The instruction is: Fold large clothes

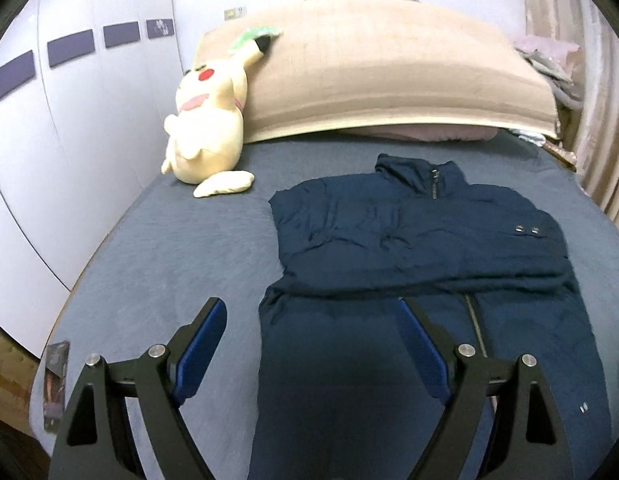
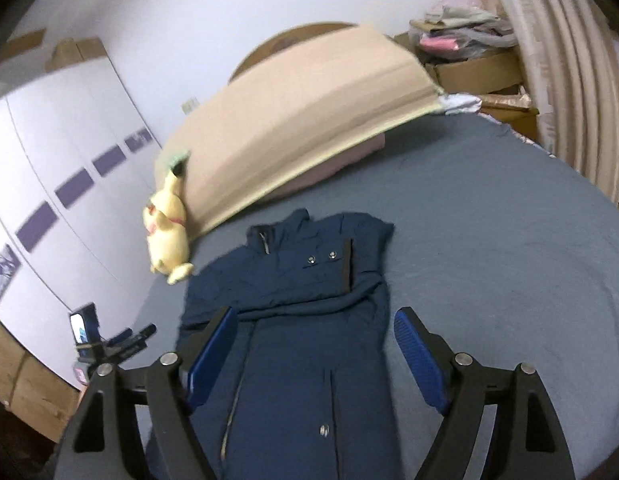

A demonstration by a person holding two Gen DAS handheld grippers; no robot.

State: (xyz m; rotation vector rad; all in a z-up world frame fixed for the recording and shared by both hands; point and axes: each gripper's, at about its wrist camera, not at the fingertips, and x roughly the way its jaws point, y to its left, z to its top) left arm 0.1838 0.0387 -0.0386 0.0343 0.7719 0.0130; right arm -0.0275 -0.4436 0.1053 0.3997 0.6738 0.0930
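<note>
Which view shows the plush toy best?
The left wrist view: the plush toy is large and sharp there, leaning against the beige cushion on the bed, with its red cheek and tail clear. The right wrist view shows it small, blurred and side-on, face unreadable.

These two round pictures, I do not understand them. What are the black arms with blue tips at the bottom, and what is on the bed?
No robot here: a person holds one two-finger gripper in each hand, with a wide-angle camera on each looking along its fingers. One picture is from the left gripper, the other from the right gripper. Both are open and hold nothing. On the bed lies a dark blue jacket, its sleeves folded across the chest. A yellow plush toy leans on a beige pillow.
</note>
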